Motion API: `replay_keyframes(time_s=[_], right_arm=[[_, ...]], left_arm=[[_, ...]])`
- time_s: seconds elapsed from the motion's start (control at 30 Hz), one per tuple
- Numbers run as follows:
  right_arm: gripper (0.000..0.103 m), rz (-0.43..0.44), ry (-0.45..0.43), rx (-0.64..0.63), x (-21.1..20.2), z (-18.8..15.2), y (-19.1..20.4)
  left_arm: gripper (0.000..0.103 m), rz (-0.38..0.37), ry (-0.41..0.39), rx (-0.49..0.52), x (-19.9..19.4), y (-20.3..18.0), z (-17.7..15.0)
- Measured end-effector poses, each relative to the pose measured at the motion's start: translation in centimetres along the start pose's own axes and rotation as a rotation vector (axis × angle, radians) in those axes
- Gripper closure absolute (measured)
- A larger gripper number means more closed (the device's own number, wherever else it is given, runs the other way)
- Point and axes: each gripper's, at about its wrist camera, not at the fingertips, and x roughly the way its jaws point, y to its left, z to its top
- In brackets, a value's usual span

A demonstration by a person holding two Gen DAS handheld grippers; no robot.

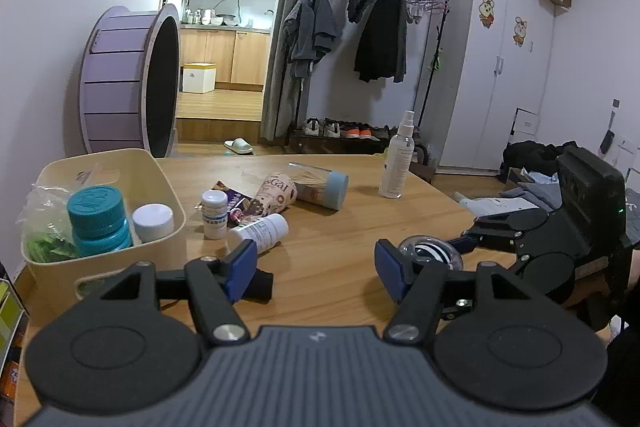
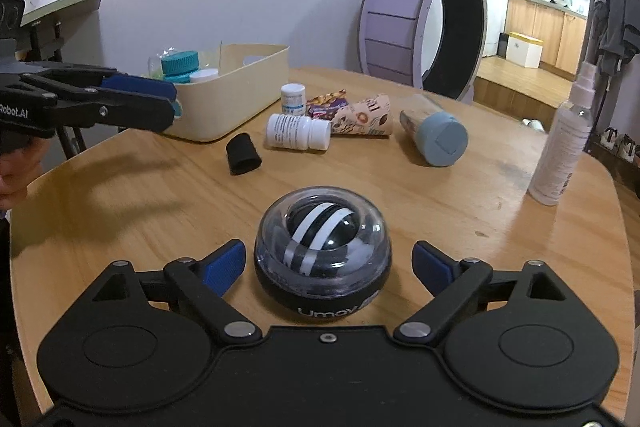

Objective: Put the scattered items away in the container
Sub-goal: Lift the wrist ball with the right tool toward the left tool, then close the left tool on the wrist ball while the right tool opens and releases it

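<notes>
Straddling the gyro ball (image 2: pixel 322 251), right gripper (image 2: pixel 329 263) gapes; left gripper (image 1: pixel 316 263) parted too

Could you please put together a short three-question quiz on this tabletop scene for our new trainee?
1. True or false: the right tongs are already shut on the gyro ball.
2. Which item stands upright outside the cream bin? A) spray bottle B) blue-capped jar C) paper cup
3. Fill in: the teal-lidded bottle sits inside the ____.

Key: 1 false, the tongs are open with the ball between them; 2 A; 3 bin.
</notes>
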Motion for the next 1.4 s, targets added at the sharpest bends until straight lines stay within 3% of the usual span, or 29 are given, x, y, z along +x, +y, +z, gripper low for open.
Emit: replay_keyframes(time_s=[0.03,0.13,0.5,0.57,0.63,0.8,1.13,1.4], right_arm=[[0.024,0.003,0.003,-0.004,0.1,0.0,0.1],[0.031,-0.007,0.002,-0.006,0.4,0.2,0.3],[0.031,0.059,-0.001,-0.032,1.6,1.3,2.5],[0.03,0.065,-0.001,-0.025,1.6,1.4,2.5],[0.02,0.064,-0.005,-0.009,1.2,1.4,2.3],[0.012,0.041,-0.051,0.017,-1.1,0.8,1.4],[0.004,-0.03,-0.12,0.114,-4.8,-1.2,-1.2],[0.004,0.013,-0.142,0.073,-6.5,-1.3,-1.4]], left_arm=[[0.039,0.002,-0.002,-0.001,-0.1,0.1,0.0],[0.038,0.005,-0.004,-0.004,-0.2,0.2,0.0],[0.037,0.013,0.006,-0.004,-0.3,0.5,-0.2],[0.037,0.01,0.01,-0.007,-0.2,0.5,-0.1],[0.034,0.006,0.015,-0.006,0.0,0.3,-0.1],[0.029,-0.009,0.032,0.018,0.8,-0.6,-0.2],[0.025,-0.021,0.09,0.046,2.9,-1.9,-1.0],[0.022,-0.055,0.134,0.061,4.0,-3.0,-1.6]])
